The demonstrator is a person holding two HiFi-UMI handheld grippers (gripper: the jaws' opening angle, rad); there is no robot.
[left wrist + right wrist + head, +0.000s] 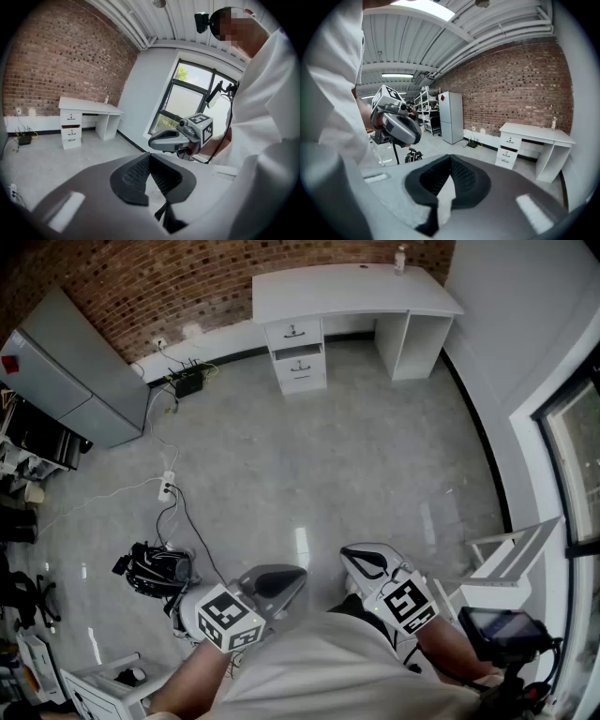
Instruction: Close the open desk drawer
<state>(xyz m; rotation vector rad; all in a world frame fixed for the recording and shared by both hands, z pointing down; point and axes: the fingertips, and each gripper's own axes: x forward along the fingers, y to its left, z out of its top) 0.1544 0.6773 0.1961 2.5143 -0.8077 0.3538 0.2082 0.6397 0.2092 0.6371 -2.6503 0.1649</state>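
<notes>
The white desk (356, 287) stands far off against the brick wall. Its drawer stack (296, 352) sits under its left end, and the lower drawer (302, 366) juts out a little. In the left gripper view a dark gap shows above the middle drawer (71, 132); the same drawer (507, 151) appears in the right gripper view. My left gripper (272, 582) and right gripper (367, 562) hang close to my body, several metres from the desk. Both are shut with nothing held: left gripper (149, 157), right gripper (450, 159).
A grey cabinet (70, 371) stands at the left wall. A black box (187, 383), cables and a power strip (168, 488) lie on the floor, a black bag (150, 568) near my feet. A bottle (400, 259) stands on the desk. A white rack (506, 559) is at the right.
</notes>
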